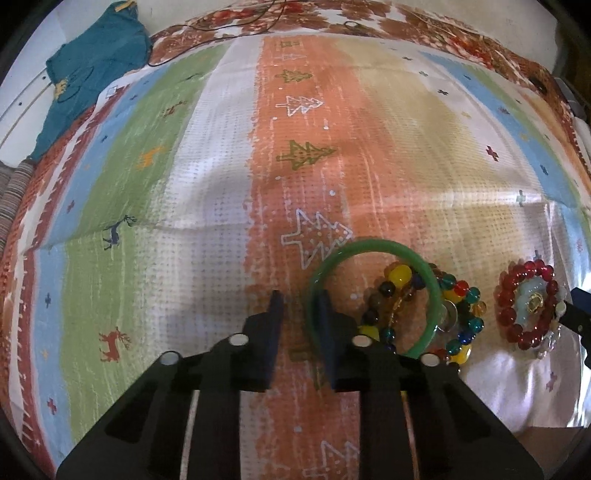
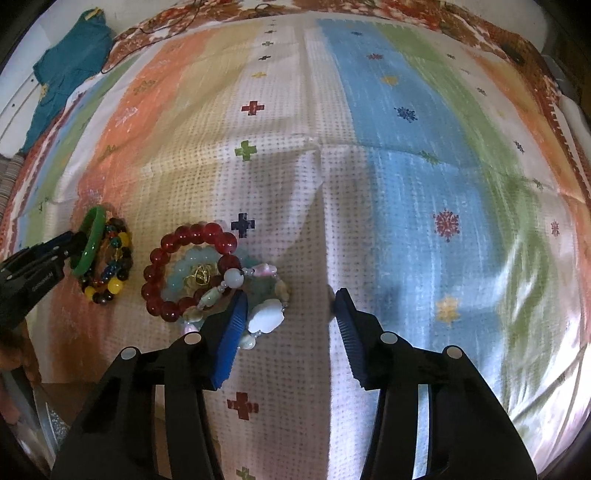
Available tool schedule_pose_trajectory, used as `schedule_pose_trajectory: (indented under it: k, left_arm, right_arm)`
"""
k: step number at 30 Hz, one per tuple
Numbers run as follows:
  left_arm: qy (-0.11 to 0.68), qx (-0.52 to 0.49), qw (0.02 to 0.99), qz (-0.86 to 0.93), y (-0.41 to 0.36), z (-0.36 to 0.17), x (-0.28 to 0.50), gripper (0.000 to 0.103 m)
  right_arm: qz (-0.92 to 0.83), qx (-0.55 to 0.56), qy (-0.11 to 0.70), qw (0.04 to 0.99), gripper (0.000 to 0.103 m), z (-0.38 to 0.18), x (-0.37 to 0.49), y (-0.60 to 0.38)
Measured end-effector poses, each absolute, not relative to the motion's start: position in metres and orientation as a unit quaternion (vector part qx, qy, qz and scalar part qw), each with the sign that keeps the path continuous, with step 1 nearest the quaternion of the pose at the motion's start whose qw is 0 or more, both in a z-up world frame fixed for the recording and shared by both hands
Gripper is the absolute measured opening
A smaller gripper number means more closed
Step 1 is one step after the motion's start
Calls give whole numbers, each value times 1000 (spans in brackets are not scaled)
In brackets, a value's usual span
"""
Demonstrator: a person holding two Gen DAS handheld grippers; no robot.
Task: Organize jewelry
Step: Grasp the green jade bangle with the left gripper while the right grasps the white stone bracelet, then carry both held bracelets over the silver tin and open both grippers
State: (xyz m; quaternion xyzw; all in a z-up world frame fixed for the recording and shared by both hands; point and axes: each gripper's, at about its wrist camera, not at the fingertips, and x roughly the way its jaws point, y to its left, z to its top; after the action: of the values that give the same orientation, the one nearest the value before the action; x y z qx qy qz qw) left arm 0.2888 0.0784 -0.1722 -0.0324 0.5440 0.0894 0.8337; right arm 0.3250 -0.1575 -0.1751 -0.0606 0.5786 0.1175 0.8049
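Observation:
A green bangle lies over a multicolour bead bracelet on the striped cloth. My left gripper is open; its right finger sits inside the bangle, the left finger outside the rim. A red bead bracelet rings a pale pendant to the right. In the right wrist view the red bracelet lies with a pastel bead bracelet. My right gripper is open; its left finger is beside the pastel beads. The bangle and left gripper show at left.
A teal garment lies at the far left corner of the cloth. A thin dark cord runs along the far edge. A cloth fold crosses the middle. A round metallic object shows at the lower left edge.

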Motion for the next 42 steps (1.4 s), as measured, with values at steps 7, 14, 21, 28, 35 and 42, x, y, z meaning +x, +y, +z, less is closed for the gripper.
schedule_pose_trajectory:
  k: [7, 14, 21, 28, 35, 42]
  left_arm:
    - [542, -28, 834, 95, 77, -173, 289, 8]
    - [542, -39, 834, 97, 79, -171, 288, 7]
    - [544, -44, 832, 98, 80, -166, 287, 7]
    - [541, -50, 834, 97, 82, -157, 281, 6]
    - [530, -51, 840, 100, 78, -139, 272, 6]
    - [519, -45, 848, 100, 78, -121, 260, 6]
  right_arm:
    - [106, -81, 574, 808, 19, -175, 325, -156]
    - [104, -95, 574, 806, 18, -180, 325, -156]
    - [109, -95, 569, 810, 18, -171, 320, -160]
    - [119, -103, 550, 820, 18, -154, 310, -158]
    - [129, -109, 529, 831, 18, -136, 306, -157]
    - [144, -101, 514, 840, 18, -123, 303, -155]
